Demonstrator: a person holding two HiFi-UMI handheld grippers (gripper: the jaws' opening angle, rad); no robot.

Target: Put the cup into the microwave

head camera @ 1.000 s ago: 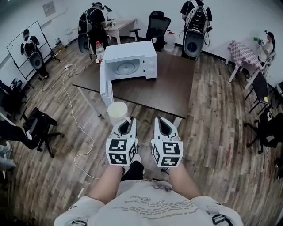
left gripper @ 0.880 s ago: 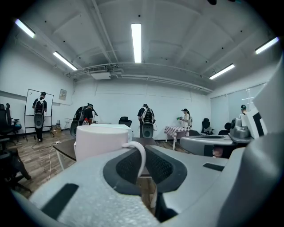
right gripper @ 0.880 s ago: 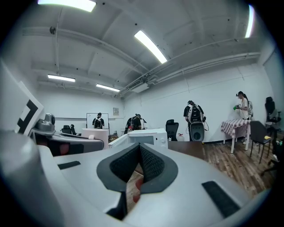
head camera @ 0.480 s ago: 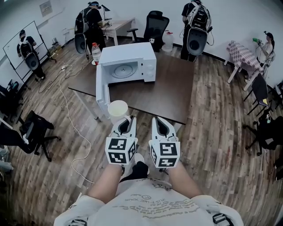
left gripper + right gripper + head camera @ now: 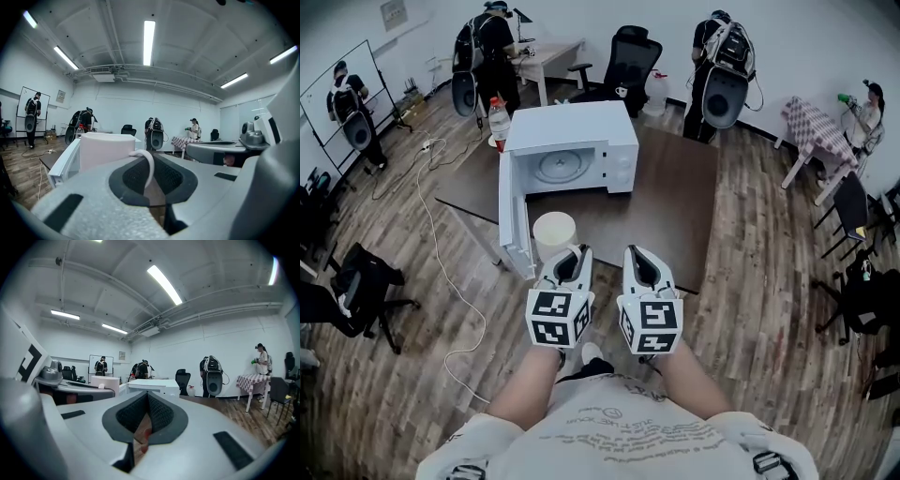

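Observation:
A white cup (image 5: 554, 232) hangs in my left gripper (image 5: 569, 258), which is shut on its thin handle. In the left gripper view the cup (image 5: 107, 150) stands upright just past the jaws, its handle (image 5: 149, 161) pinched between them. The white microwave (image 5: 572, 141) sits on the dark table (image 5: 670, 202) with its door (image 5: 514, 220) swung wide to the left and the turntable visible inside. The cup is at the table's front edge, beside the door's free end. My right gripper (image 5: 639, 260) is shut and holds nothing. From the right gripper view the microwave (image 5: 150, 386) lies ahead.
A water bottle (image 5: 498, 120) stands behind the microwave's left corner. A white cable (image 5: 441, 234) trails over the wooden floor at the left, near a black office chair (image 5: 366, 281). People with backpacks stand at the back. A checkered table (image 5: 814, 131) is at the far right.
The table and microwave have come nearer as the person walked forward. The cup, still held by the left gripper, now reaches the table's front edge by the open door.

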